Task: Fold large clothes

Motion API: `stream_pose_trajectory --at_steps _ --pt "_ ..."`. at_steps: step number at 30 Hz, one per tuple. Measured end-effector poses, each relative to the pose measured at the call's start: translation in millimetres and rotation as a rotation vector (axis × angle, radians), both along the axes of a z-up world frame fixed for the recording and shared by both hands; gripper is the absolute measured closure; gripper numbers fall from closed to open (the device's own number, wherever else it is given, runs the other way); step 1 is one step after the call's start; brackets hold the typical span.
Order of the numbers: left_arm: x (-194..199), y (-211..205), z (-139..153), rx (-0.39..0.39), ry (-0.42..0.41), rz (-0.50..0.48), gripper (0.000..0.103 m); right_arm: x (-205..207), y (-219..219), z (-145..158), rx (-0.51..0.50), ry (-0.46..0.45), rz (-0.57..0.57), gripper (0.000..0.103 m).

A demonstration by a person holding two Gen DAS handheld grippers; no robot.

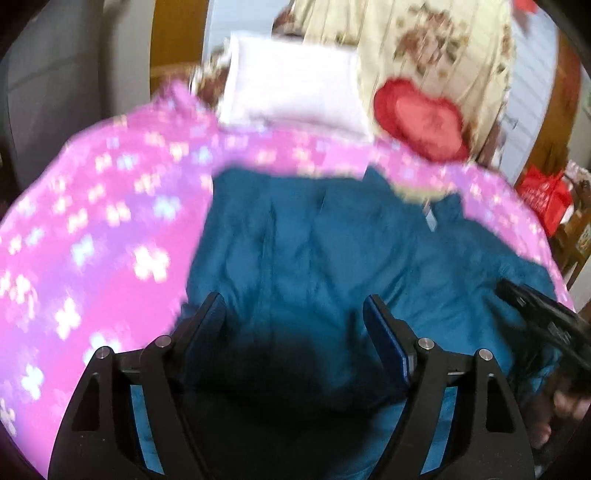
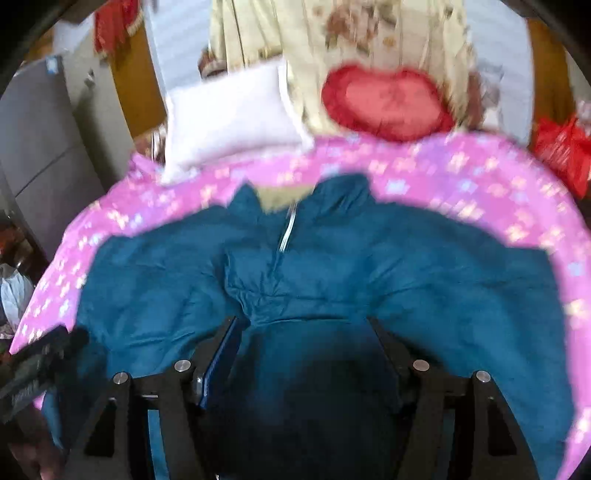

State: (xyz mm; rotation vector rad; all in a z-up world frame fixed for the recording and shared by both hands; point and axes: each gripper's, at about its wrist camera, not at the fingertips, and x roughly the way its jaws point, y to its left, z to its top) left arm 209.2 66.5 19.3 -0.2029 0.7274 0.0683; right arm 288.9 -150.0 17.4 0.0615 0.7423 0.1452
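Note:
A large teal jacket (image 2: 332, 266) with a pale zipper (image 2: 286, 230) lies spread front-up on a pink flowered bed cover (image 2: 461, 177), collar toward the pillows. It also shows in the left wrist view (image 1: 314, 251). My left gripper (image 1: 293, 306) is open, hovering over the jacket's left part near its lower edge. My right gripper (image 2: 304, 328) is open over the jacket's lower middle. Neither holds cloth. Each gripper shows at the edge of the other's view: the right one (image 1: 543, 321) and the left one (image 2: 40, 362). Both views are motion-blurred.
A white pillow (image 2: 229, 114) and a red heart cushion (image 2: 384, 103) lie at the bed's head before a cream floral curtain (image 2: 332, 33). A grey cabinet (image 2: 40, 155) stands left of the bed, a red bag (image 2: 565, 155) right of it.

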Motion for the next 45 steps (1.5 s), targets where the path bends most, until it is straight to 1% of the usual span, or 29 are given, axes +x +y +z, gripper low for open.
stream_pose_trajectory --at_steps 1,2,4,5,6,9,10,11,14,17,23,34,45 --pt "-3 -4 6 -0.001 -0.029 -0.023 0.025 -15 -6 9 -0.025 -0.039 -0.022 0.032" --pt "-5 -11 11 -0.003 -0.055 -0.066 0.025 -25 -11 13 -0.041 -0.056 -0.05 0.026" --pt "-6 -20 10 -0.001 -0.067 -0.107 0.024 -44 -27 14 -0.061 -0.077 -0.126 0.025" --pt "-3 -24 5 0.01 -0.04 -0.117 0.024 -50 -32 10 -0.066 -0.074 -0.153 0.025" --pt "1 -27 -3 0.022 -0.001 -0.117 0.024 -54 -39 0 -0.048 -0.055 -0.166 0.025" --pt "17 -27 -35 0.026 0.15 -0.101 0.024 -53 -51 -33 -0.002 0.015 -0.165 0.023" --pt "17 -26 -39 0.014 0.152 -0.104 0.024 -51 -50 -43 0.001 0.032 -0.153 0.022" --pt "17 -25 -40 0.016 0.151 -0.106 0.024 -49 -49 -45 -0.008 0.048 -0.15 0.019" --pt "18 -26 -40 0.03 0.151 -0.11 0.023 -46 -42 -45 -0.047 0.053 -0.141 0.012" --pt "16 -27 -43 0.033 0.144 -0.109 0.022 -45 -43 -45 -0.037 0.058 -0.13 0.001" --pt "15 -27 -45 0.029 0.135 -0.11 0.021 -47 -47 -47 -0.01 0.056 -0.123 0.0" --pt "14 -27 -46 0.029 0.113 -0.113 0.019 -45 -42 -48 -0.047 0.063 -0.129 0.0" --pt "12 -27 -48 0.024 0.099 -0.116 0.017 -43 -39 -48 -0.059 0.064 -0.132 0.0"
